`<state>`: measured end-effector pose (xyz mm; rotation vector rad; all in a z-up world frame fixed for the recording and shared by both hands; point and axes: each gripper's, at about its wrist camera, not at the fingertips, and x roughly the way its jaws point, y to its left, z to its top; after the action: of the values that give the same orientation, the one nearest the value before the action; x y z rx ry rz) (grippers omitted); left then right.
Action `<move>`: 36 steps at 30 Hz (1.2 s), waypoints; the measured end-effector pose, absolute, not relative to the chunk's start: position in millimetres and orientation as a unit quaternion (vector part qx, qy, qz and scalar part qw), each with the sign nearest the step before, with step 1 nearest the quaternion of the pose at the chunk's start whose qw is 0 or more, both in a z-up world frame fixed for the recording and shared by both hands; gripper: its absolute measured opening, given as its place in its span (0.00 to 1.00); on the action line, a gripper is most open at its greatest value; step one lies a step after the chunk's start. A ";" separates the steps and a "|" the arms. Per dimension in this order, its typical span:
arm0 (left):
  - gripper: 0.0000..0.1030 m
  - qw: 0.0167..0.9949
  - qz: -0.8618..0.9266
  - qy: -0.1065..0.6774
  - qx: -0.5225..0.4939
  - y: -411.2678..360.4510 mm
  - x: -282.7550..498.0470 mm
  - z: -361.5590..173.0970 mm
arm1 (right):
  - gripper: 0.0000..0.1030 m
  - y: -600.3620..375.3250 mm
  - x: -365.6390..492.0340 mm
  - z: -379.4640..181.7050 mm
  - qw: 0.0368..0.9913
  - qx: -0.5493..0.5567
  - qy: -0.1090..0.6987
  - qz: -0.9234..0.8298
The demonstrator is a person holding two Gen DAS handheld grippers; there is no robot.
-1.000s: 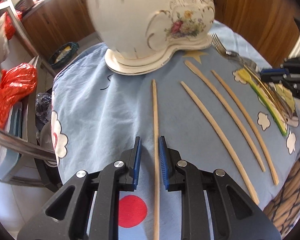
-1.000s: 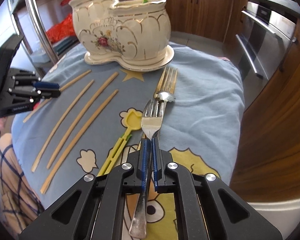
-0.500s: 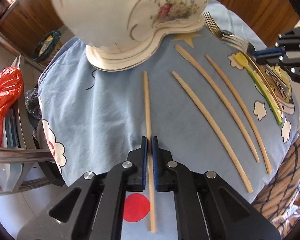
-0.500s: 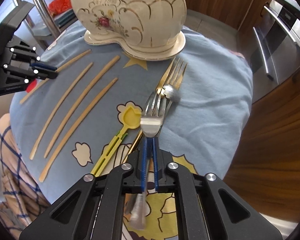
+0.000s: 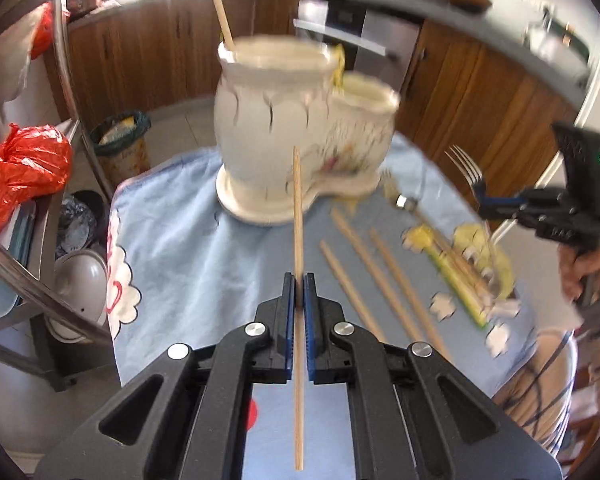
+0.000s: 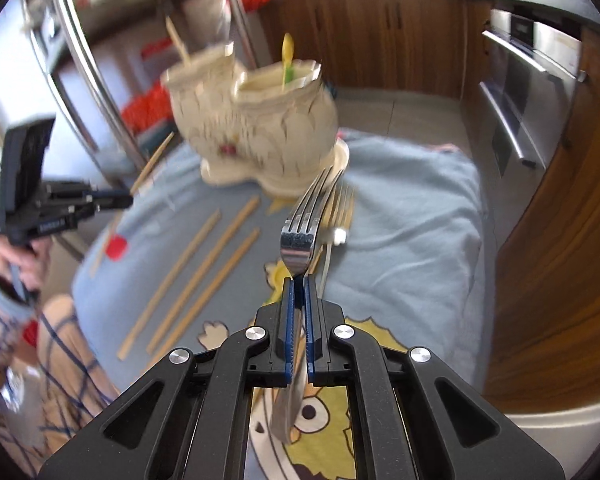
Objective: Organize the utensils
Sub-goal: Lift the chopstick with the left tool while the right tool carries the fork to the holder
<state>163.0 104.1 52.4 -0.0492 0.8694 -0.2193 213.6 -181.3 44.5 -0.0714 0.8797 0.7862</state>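
Note:
My left gripper [image 5: 299,280] is shut on a wooden chopstick [image 5: 297,216] and holds it lifted above the blue cloth, pointing at the cream two-part ceramic holder [image 5: 300,128]. My right gripper [image 6: 299,284] is shut on a steel fork [image 6: 306,224], raised off the cloth, tines toward the holder [image 6: 256,120]. Three chopsticks [image 5: 364,272] lie on the cloth, also seen in the right wrist view [image 6: 204,264]. A gold fork [image 6: 342,208] and a yellow-green utensil [image 5: 452,268] lie on the cloth. The holder has a chopstick [image 5: 222,16] and a yellow utensil [image 6: 286,54] in it.
A metal rack with a red bag [image 5: 20,168] stands left of the table. A bin [image 5: 120,140] sits on the floor behind. Wooden cabinets and an oven [image 6: 532,92] are at the back and right. The table edge drops off at the right [image 6: 476,280].
Both grippers have risen from the cloth: the left lifted its chopstick, the right lifted its fork. Both views now tilt up toward the holder, with motion blur.

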 end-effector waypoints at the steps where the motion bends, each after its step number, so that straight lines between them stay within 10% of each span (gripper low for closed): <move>1: 0.04 0.907 -0.110 0.404 -0.036 105.0 159.3 56.9 | 0.05 -185.4 211.3 46.4 0.833 -0.020 0.404 0.377; 17: 0.04 0.907 -0.143 0.388 -0.074 88.8 157.7 43.5 | 0.03 -206.6 185.3 38.2 0.839 0.044 0.359 0.406; 36: 0.04 0.899 -0.142 0.407 -0.076 88.7 161.2 27.0 | 0.05 -188.1 257.4 -16.8 0.746 0.044 0.529 0.403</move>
<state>161.2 88.7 27.0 -0.1567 0.8420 -0.2939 257.4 -188.1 -16.8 0.0968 1.1573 0.8819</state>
